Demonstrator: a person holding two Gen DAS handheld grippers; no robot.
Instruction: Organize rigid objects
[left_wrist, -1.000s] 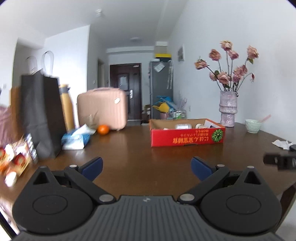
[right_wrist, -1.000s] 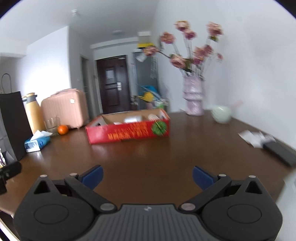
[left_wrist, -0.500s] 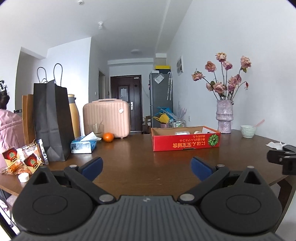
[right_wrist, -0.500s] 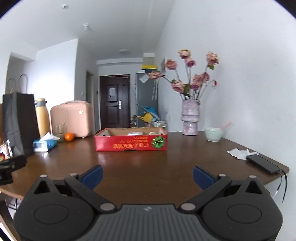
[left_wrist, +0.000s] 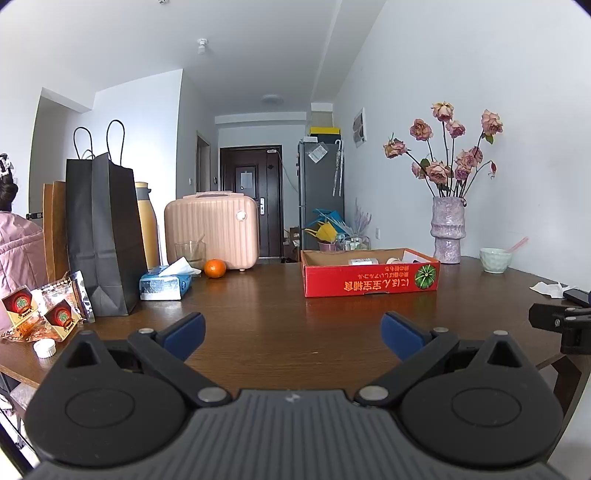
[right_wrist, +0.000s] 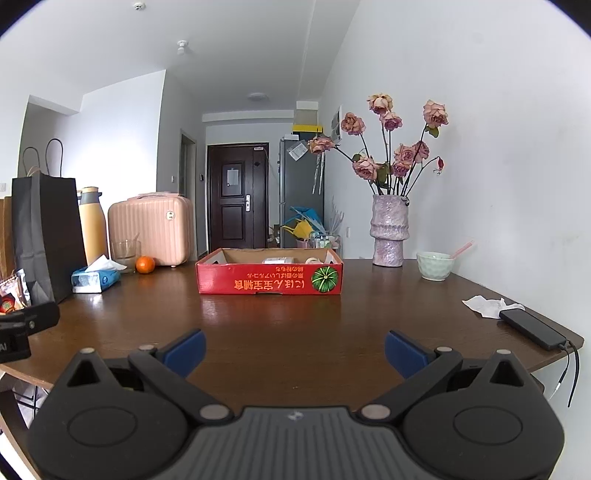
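Note:
A low red cardboard box (left_wrist: 371, 275) with small items inside stands on the brown table (left_wrist: 258, 317); it also shows in the right wrist view (right_wrist: 269, 275). My left gripper (left_wrist: 293, 334) is open and empty, held level at the table's near edge, well short of the box. My right gripper (right_wrist: 294, 350) is open and empty too, facing the box from the near edge. An orange (left_wrist: 215, 268), a tissue pack (left_wrist: 164, 284), a green bowl (right_wrist: 435, 266) and a phone (right_wrist: 532, 328) lie on the table.
A black paper bag (left_wrist: 101, 236), a yellow bottle (left_wrist: 147, 225), a pink case (left_wrist: 211, 230) and snack packets (left_wrist: 44, 314) crowd the left. A vase of roses (right_wrist: 388, 232) stands at the back right. A crumpled tissue (right_wrist: 487, 306) lies by the phone.
Both cameras have tilted up to level and steadied. The table objects have not moved and both grippers stay open.

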